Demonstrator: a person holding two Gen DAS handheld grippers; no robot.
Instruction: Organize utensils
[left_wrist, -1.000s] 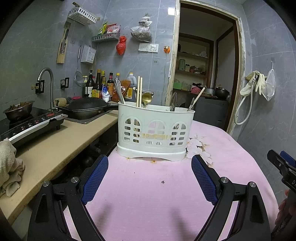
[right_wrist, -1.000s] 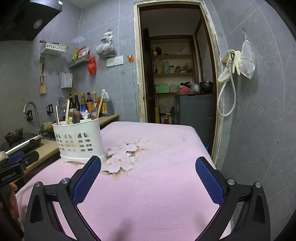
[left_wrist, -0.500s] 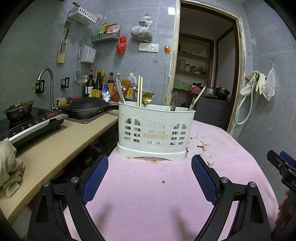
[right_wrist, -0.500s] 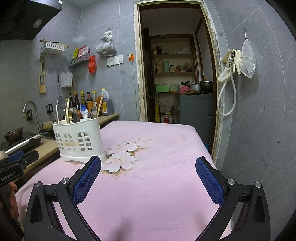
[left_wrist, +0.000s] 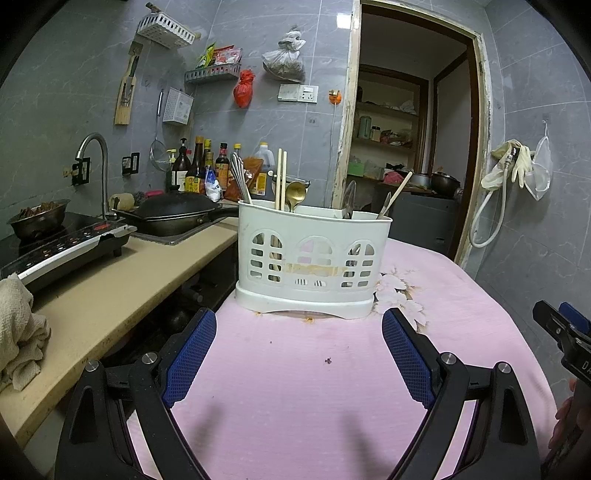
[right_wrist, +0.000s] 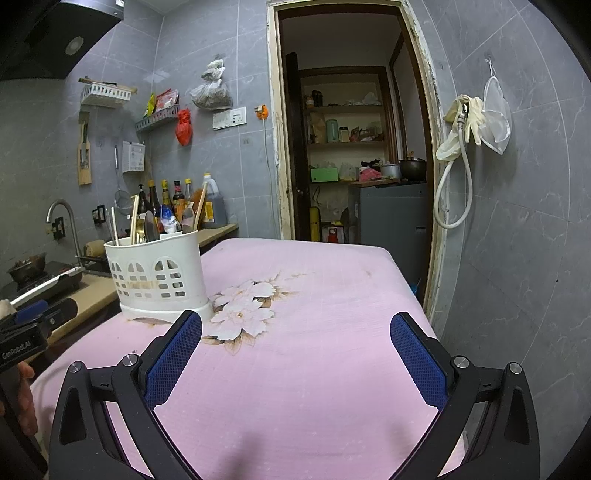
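Both claws spread wide, nothing held: left claw (left_wrist: 299, 354) faces the white slotted plastic utensil caddy (left_wrist: 312, 258) on the pink floral tabletop (left_wrist: 295, 387); right claw (right_wrist: 295, 354) hangs beside it. Best pinch one wooden chopstick (left_wrist: 279, 177) high, lifting straight up.

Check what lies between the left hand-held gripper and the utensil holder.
Only bare pink tablecloth separates the left hand-held gripper from the utensil holder, per the left wrist view.

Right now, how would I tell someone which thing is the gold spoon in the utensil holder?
Find the pink tablecloth; on it stands a white utensil holder with arched cut-outs. In its left part, just right of the pale chopsticks, the gold spoon stands bowl-up, the only gold-coloured piece there.
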